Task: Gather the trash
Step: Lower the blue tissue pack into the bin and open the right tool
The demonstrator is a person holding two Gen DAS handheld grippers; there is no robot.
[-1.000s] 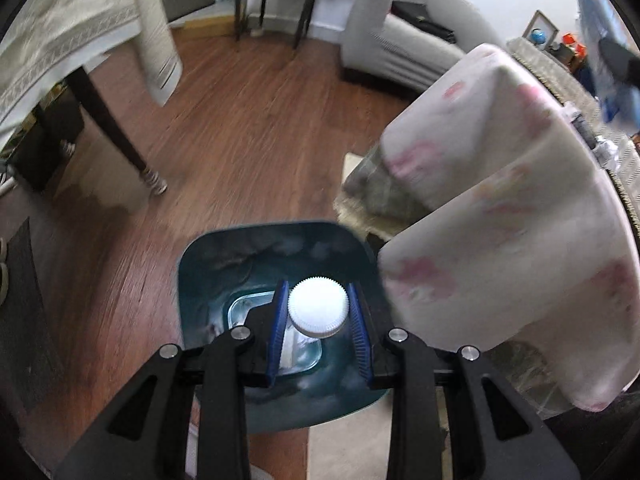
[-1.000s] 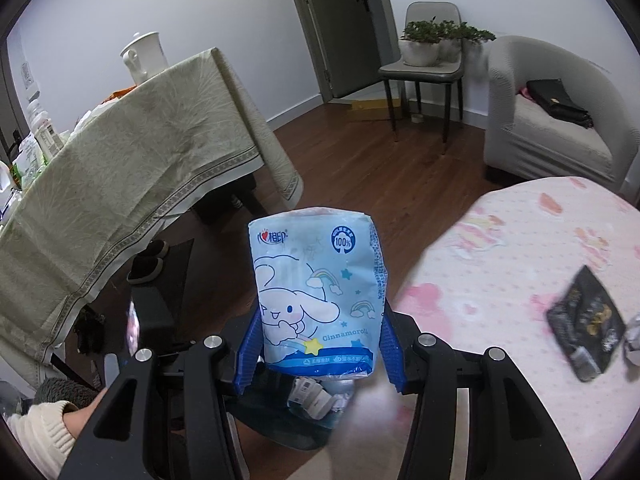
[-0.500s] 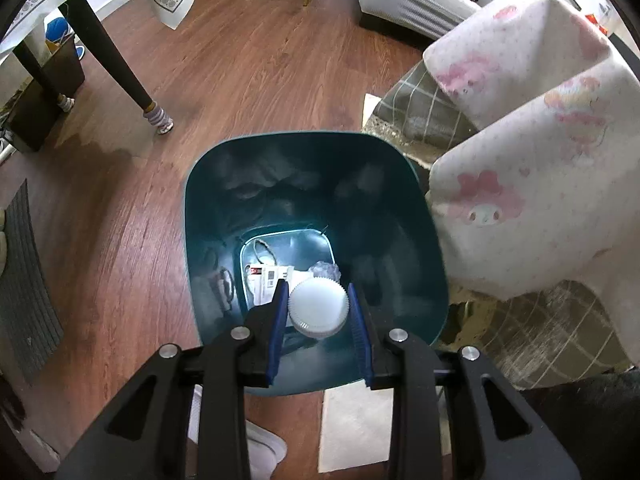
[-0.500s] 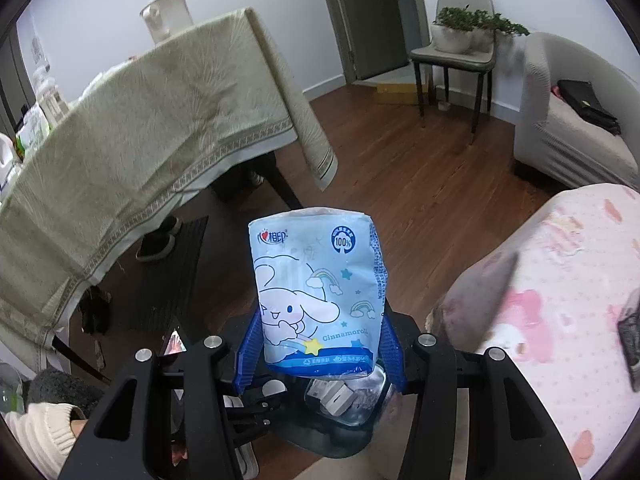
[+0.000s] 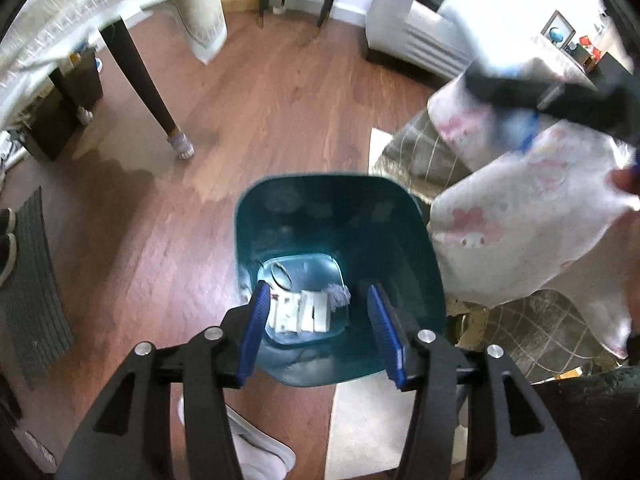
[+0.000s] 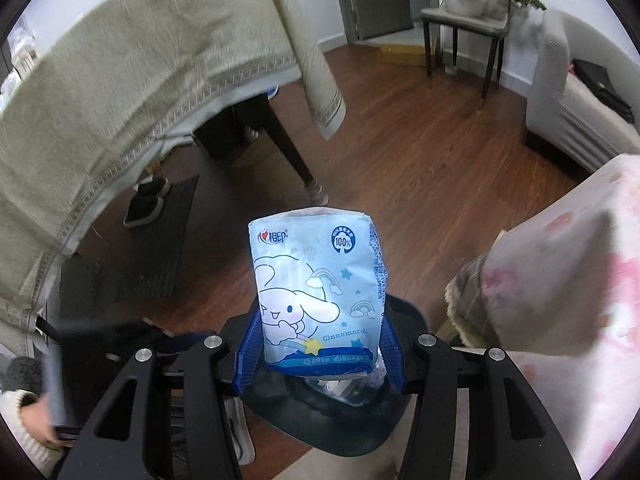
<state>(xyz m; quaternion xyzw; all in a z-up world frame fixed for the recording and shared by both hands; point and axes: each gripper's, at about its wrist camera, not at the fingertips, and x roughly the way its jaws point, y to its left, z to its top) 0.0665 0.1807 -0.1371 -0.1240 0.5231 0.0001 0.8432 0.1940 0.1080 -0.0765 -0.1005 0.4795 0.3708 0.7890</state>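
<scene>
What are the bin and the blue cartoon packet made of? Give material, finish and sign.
Bin: likely moulded plastic, teal and glossy; its smooth inner walls carry soft reflections.
Packet: apparently thin printed plastic film, slightly shiny; it creases at the top where the right gripper holds it.

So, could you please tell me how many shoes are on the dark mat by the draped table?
2: a pair of dark shoes side by side on the mat, near the table's edge; others may be hidden under the cloth.

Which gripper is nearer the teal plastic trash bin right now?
Left. The left gripper, jaws just opened and empty, hangs over the teal plastic trash bin. The right gripper, clamping the blue tissue pack, is over the bin's near rim.
</scene>
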